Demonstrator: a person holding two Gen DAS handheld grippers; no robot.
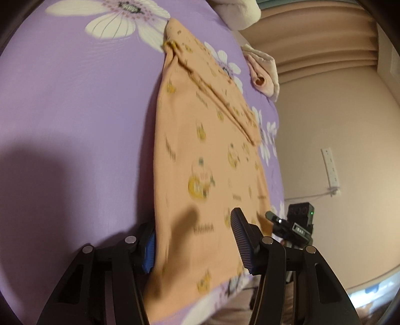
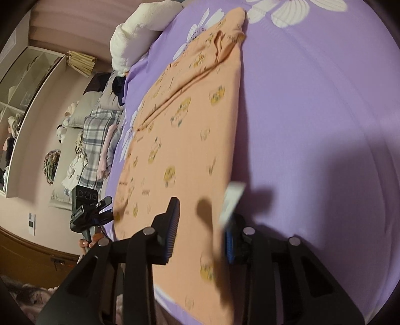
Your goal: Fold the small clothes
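Dim warm indoor light, strong fisheye bending with dark corners, motion blur on the print, soft shadows below.

A purple bed sheet [image 1: 75,105] printed with big white flowers [image 1: 117,20] covers the bed. A cream plush blanket [image 2: 140,35] lies bunched at its far end. Beside the bed, a plaid cloth [image 2: 97,140] lies over a pile of bedding. Pink curtains [image 1: 325,45] hang on one side, near a white power strip [image 1: 331,167] on the wall. An open white shelf unit [image 2: 27,82] stands against the opposite wall.
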